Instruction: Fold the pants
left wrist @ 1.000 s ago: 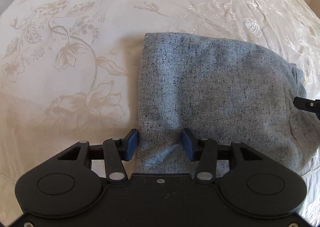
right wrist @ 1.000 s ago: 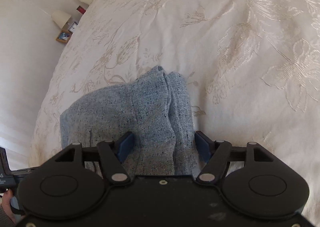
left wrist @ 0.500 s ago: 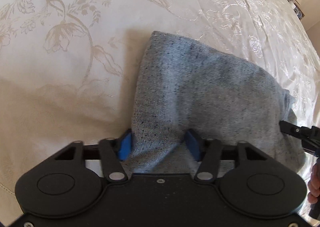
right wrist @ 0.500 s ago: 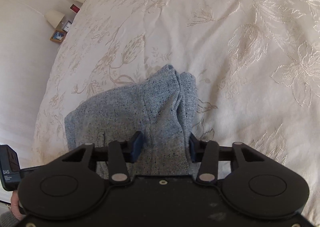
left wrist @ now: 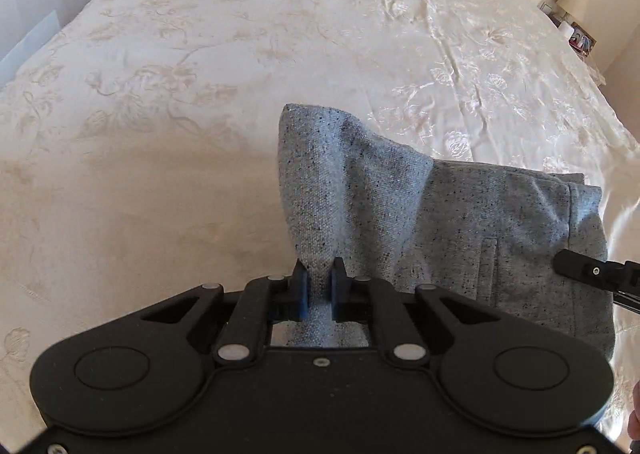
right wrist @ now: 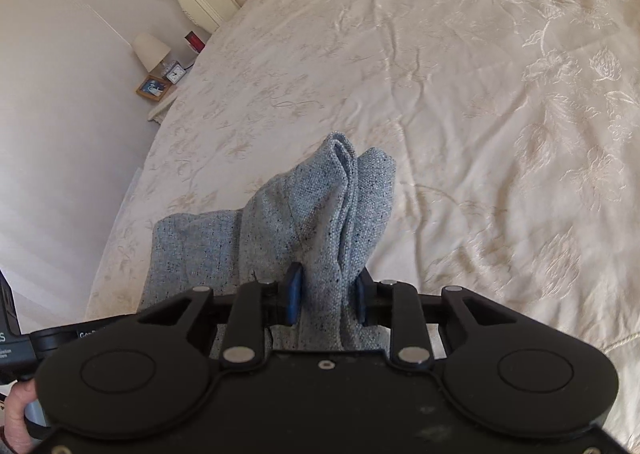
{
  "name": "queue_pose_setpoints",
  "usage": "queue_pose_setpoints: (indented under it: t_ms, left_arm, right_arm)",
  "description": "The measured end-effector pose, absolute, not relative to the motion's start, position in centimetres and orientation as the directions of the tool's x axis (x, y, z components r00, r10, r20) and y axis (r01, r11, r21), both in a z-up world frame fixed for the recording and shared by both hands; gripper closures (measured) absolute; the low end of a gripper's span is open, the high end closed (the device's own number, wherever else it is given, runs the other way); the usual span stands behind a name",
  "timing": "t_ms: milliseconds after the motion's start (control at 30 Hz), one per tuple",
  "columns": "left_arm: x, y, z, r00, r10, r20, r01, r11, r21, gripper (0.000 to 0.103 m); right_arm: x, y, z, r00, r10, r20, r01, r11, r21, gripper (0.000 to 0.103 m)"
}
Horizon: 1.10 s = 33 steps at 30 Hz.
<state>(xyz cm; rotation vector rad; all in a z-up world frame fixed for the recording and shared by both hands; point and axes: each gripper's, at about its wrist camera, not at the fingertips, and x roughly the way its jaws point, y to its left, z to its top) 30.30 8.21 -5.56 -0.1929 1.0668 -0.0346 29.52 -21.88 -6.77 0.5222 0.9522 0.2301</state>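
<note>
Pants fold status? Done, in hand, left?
Done: the pants already lie doubled into a compact stack on the bedspread. In hand: the left hand-held gripper and right hand-held gripper are each shut on a raised edge. Left: probably carrying that edge over, laying it flat, and releasing.
</note>
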Motion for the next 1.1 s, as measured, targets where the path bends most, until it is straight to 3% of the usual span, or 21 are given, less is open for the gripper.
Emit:
queue_pose_setpoints:
  t_ms: [233,400,567,633,767,1100]
  left_arm:
    - [26.6,16.9,-3.9,0.461,-0.053,-0.886,-0.097,0.989,-0.110,0.089]
    - [26.1,22.4,-6.5,0.407,0.015,-0.913,-0.174,0.983,-0.061,0.085]
    - [26.3,24.7,-8.8,0.378,0.177,-0.909,-0.216,0.971,0.099,0.082]
    - [26.0,25.6,-8.7,0.383,0.172,-0.907,-0.225,0.970,0.089,0.082]
    - [25.6,26.2,-8.1,0.386,0.145,-0.911,-0.228,0.972,0.058,0.079]
    - [23.2,23.1,-6.7,0.388,0.127,-0.913,-0.220,0.975,0.042,0.079]
  right_arm:
    - [27.3,-13.1,-6.5,0.500,0.499,-0.708,0.008,0.815,0.579,0.076]
    - [27.9,-5.7,-9.0,0.454,0.494,-0.741,-0.010,0.835,0.550,0.076]
    - [28.8,-0.5,-10.9,0.426,0.288,-0.858,-0.019,0.951,0.310,0.070]
    - [28.7,-0.2,-10.8,0.437,0.209,-0.875,-0.003,0.973,0.231,0.070]
    - [27.4,-0.6,-9.2,0.474,0.193,-0.859,0.002,0.975,0.221,0.070]
    - [23.2,0.5,-3.8,0.563,0.256,-0.786,-0.123,0.966,0.226,0.070]
